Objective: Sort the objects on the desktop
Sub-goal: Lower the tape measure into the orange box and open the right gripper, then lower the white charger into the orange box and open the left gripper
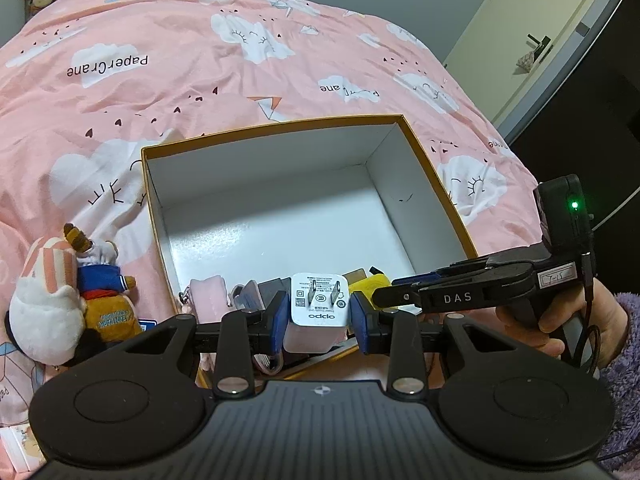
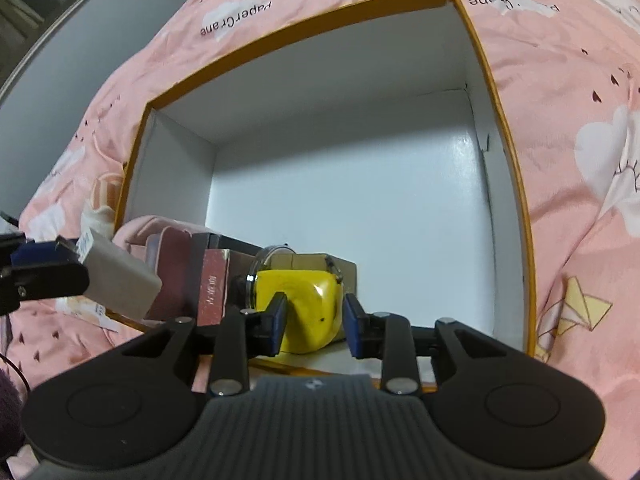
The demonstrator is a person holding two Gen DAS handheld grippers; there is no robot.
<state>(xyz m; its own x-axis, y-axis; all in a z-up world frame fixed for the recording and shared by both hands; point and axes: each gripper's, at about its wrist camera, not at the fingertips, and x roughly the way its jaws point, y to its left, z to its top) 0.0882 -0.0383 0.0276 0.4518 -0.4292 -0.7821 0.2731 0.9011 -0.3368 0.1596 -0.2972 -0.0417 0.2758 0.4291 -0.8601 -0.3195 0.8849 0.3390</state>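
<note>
Charger (image 1: 316, 310) was clamped in left gripper (image 1: 319, 316) over box (image 1: 436, 172) near edge. Right gripper (image 2: 315, 326) stood released around yellow case (image 2: 304, 304), which lay inside the box.

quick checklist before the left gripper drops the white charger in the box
1. White charger clamped between left gripper pads: ok.
2. Charger over the box interior: cannot tell; it hangs near the front edge.
3. Free floor in the box: ok, the far half is bare.
4. Right gripper clear of the drop spot: not ok, it sits close beside the charger.
5. Yellow object released: ok; there is a gap at the right pad, and the jaws read open.
6. Items already in the box settled: cannot tell.
</note>
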